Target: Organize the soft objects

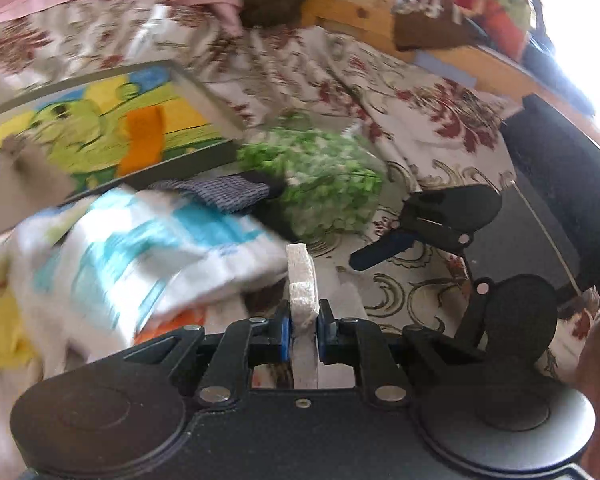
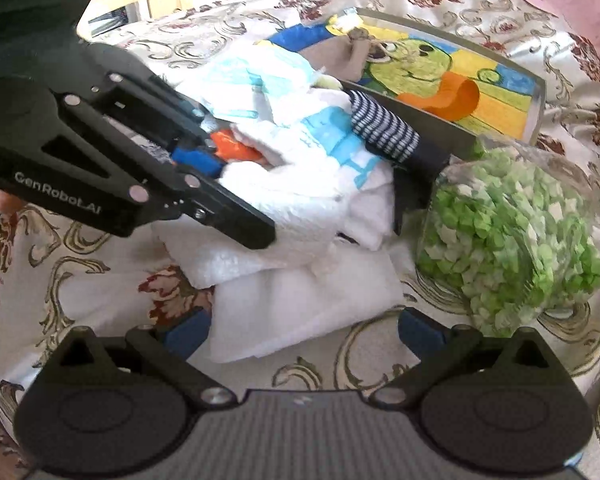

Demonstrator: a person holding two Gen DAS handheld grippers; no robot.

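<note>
My left gripper (image 1: pixel 303 322) is shut on a folded white towel (image 1: pixel 301 276), its edge standing between the blue pads. In the right wrist view the left gripper (image 2: pixel 204 160) reaches into a pile of white and blue-printed cloths (image 2: pixel 300 168). My right gripper (image 2: pixel 300 334) is open, its blue pads on either side of the white towel's near edge (image 2: pixel 300 312). A navy striped sock (image 2: pixel 384 132) lies on the pile. The pile also shows in the left wrist view (image 1: pixel 140 248), with the sock (image 1: pixel 228 194).
A clear bag of green and white foam bits (image 2: pixel 512 240) sits right of the pile, also in the left wrist view (image 1: pixel 320 176). A grey tray with a cartoon picture (image 2: pixel 536 92) holds an orange piece (image 2: pixel 452 98). Everything lies on a floral bedspread (image 2: pixel 80 264). A wooden bed frame (image 1: pixel 356 4) is behind.
</note>
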